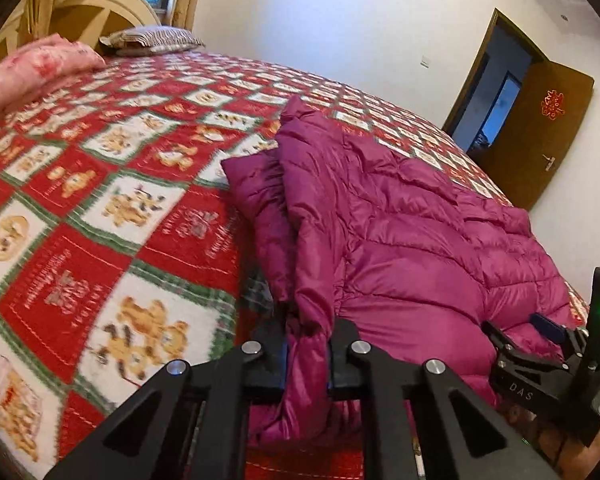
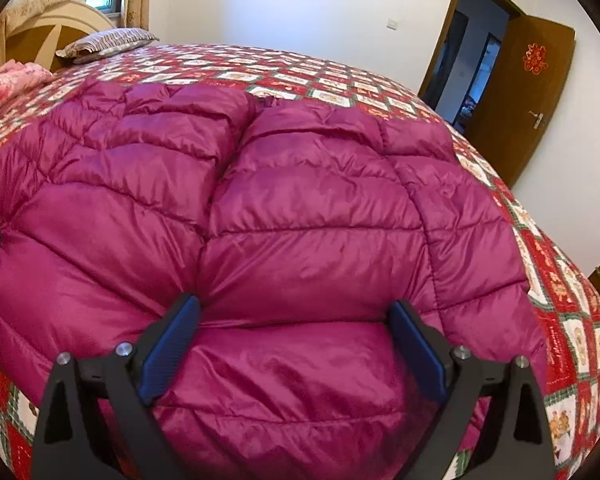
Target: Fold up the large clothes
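Note:
A magenta quilted down jacket lies on the bed, its left side folded over with a sleeve beneath. My left gripper is shut on the jacket's near left edge, the fabric pinched between the fingers. In the right wrist view the jacket fills the middle. My right gripper is open, its blue pads pressed against the jacket's near hem on either side of a puffy panel. The right gripper also shows at the right edge of the left wrist view.
The bed carries a red, white and green teddy-bear quilt. A pink folded blanket and a striped pillow lie by the headboard. A brown door stands open at the right wall.

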The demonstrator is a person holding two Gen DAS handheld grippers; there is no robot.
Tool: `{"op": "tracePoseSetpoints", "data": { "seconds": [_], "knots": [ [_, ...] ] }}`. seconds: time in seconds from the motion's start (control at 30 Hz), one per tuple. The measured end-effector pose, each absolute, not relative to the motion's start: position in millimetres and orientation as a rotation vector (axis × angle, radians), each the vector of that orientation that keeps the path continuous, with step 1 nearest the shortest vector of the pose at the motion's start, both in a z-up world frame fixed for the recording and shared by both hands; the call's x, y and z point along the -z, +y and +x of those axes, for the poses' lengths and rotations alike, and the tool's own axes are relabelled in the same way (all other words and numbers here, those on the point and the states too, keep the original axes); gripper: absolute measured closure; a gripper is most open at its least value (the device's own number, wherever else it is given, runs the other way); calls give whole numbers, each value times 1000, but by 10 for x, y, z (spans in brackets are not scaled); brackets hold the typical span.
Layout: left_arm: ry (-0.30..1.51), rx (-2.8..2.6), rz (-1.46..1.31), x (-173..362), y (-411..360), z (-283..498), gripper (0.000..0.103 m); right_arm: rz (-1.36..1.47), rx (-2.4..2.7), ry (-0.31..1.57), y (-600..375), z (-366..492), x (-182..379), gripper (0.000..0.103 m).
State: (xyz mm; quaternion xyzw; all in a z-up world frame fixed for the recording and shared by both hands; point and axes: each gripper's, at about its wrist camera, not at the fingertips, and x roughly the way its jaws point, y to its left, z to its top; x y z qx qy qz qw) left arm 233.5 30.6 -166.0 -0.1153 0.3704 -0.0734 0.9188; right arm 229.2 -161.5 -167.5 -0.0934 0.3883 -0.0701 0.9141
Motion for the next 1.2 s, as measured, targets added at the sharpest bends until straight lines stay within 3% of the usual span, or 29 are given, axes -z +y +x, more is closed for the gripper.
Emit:
{"op": "tracePoseSetpoints", "data": {
  "seconds": [0.2, 0.43, 0.57, 0.77, 0.9, 1.2],
  "knots": [
    [723, 98, -244, 1453, 662, 2219, 92, -191, 94, 773, -1285, 2266, 1674, 6],
    [608, 53, -152, 859, 834, 2054, 94, -98, -12, 667, -1216, 2075, 1388, 9],
    [515, 109, -30, 410, 385, 2013, 94, -34, 113, 589, -1813, 1972, 1091, 7],
    [457, 296, 144, 97, -751, 2028, 94, 67, 351, 637, -2923, 1946, 1066, 7],
    [469, 383, 273, 279, -1511, 2044, 94, 157, 433, 664, -3498, 1850, 1189, 7],
    [603, 500, 509, 1255, -2654, 2053, 90, 251, 493, 695, -4009, 1681, 1453, 7]
  ]
}}
